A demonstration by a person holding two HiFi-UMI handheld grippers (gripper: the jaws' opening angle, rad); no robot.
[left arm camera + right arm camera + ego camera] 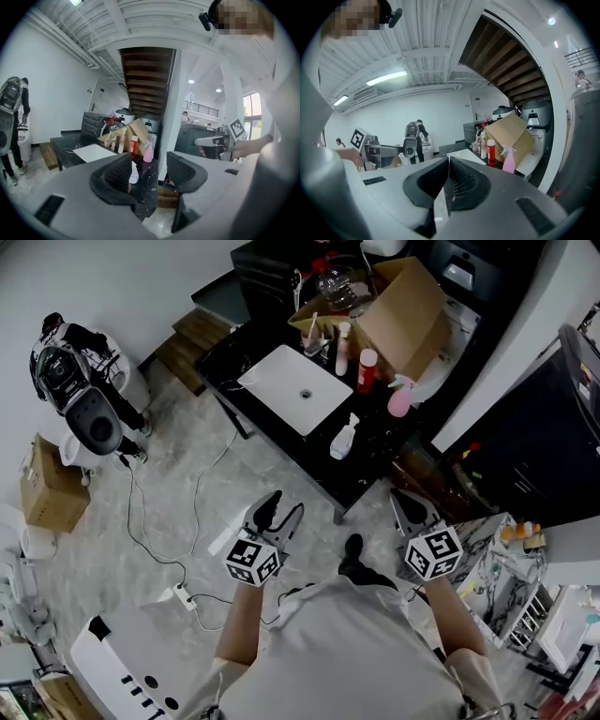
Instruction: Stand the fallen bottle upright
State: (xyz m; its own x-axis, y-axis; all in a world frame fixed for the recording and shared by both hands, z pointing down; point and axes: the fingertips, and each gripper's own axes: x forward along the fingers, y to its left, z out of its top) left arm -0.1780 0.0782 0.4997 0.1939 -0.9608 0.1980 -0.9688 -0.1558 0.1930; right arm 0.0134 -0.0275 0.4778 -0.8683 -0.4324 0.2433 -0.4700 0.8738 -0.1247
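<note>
Fallen bottle (343, 440) – a white sprayer that, as far as I can judge, lies on its side – rests on the black table (380, 448), just beside the near corner of the white basin (281, 390) and not far from the table's edge. Both grippers are well apart from it. The left gripper (147, 173) has its jaws wide apart with nothing between them; the right gripper (447, 174) has its jaws pressed together, also empty.

The main risk is a nudge instead of a grip: closed jaws or a glancing pad could send the bottle skidding on the smooth top towards the edge. A pinch on the trigger head could slip as it is tipped up – the body looks like the safer hold. A wide swing might also topple the pink spray bottle (400, 399) nearby.

Count: four bottles – one white, one pink, one red bottle (367, 370), one pale bottle (343, 346); one basin; one cardboard box (403, 310); two grippers.
</note>
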